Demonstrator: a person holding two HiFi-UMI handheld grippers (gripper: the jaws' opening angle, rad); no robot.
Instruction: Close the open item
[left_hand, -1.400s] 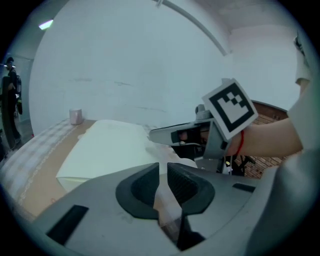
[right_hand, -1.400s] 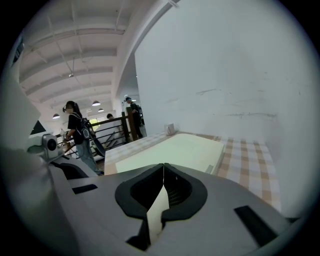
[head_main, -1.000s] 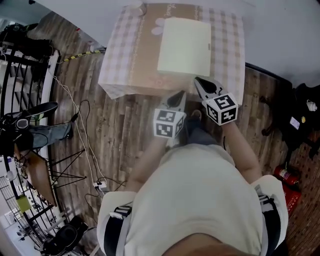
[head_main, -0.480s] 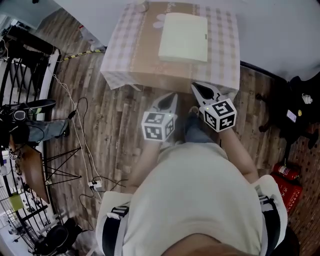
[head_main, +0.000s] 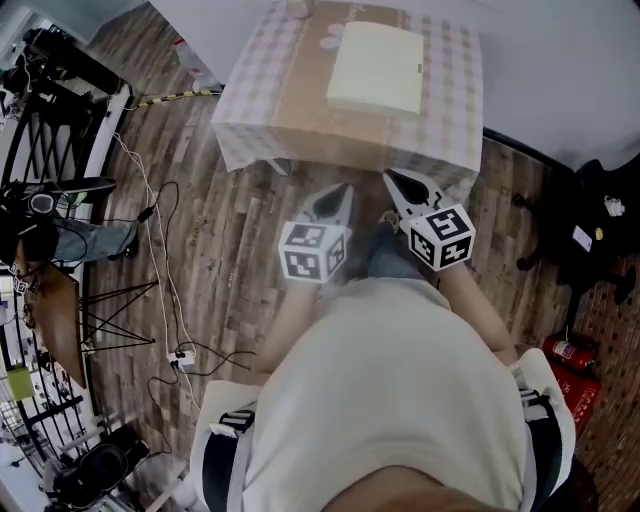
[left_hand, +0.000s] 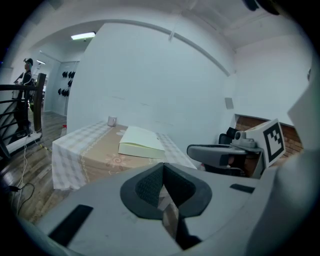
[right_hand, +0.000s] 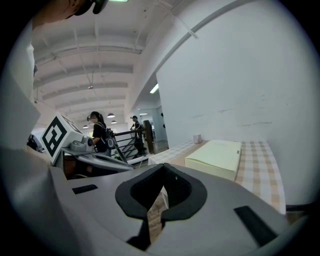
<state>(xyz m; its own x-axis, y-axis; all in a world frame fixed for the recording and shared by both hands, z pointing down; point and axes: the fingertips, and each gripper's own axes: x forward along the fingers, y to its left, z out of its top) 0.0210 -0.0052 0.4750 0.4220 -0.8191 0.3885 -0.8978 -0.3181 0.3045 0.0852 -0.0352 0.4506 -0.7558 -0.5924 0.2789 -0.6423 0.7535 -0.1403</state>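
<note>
Hiding its legs under a checked cloth, the worktop (head_main: 270, 100) is carrying the pale yellow book (head_main: 376, 68), lying closed and flat toward its right side. The left hand-held gripper (head_main: 345, 190) and right hand-held gripper (head_main: 392, 178) are hanging shut and empty over wooden floor (head_main: 230, 260), just short of the near edge. A small cup (head_main: 299, 8) is sitting half cut off at the far edge.

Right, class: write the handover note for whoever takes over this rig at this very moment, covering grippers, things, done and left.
Left gripper: fingers shut, empty, held short of the table.
Right gripper: fingers shut, empty, beside the left one.
Pale yellow flat rectangular case: lies on the check-clothed table, lid down, neither gripper touching it.
Done: the case looks closed.
Left: apparently nothing; perhaps check that the lid sits flush.
</note>
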